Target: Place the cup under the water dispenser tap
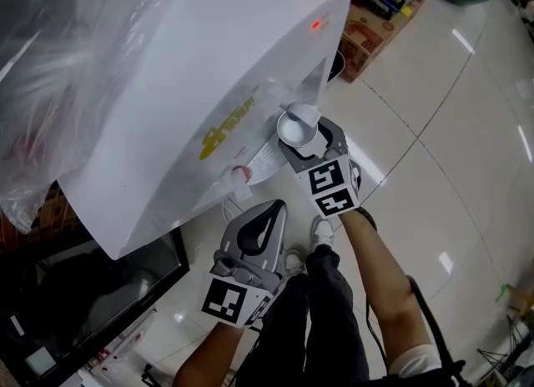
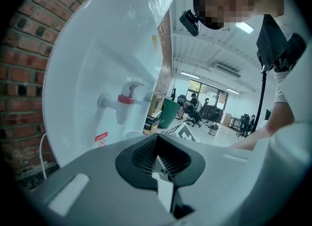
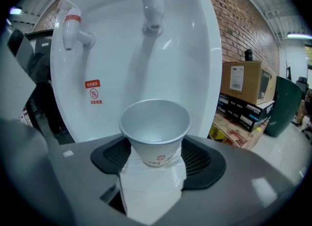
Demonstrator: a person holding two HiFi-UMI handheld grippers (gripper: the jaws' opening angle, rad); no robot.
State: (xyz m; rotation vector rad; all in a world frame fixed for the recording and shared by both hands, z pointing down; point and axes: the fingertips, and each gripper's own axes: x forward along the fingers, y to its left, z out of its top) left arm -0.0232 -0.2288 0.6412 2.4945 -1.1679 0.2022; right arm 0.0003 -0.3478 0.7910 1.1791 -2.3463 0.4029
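Right gripper (image 1: 307, 139) clamped on the white paper cup (image 1: 298, 129), low on its wall, between the two black pads. Seen along the jaws in the right gripper view: cup (image 3: 155, 127) upright, mouth to the top, held in the air in front of the white water dispenser (image 3: 195, 59). Directly above it, higher on the front panel, the grey tap (image 3: 152, 6); cup below this tap and not touching it. To the left, well apart from the cup, the red tap (image 3: 72, 25), with a small red warning sticker (image 3: 93, 92) under it. Left gripper (image 1: 254, 231) lower and nearer to the person, near the right gripper. Its jaws together, with nothing between them, pointing toward the red tap (image 2: 126, 101).
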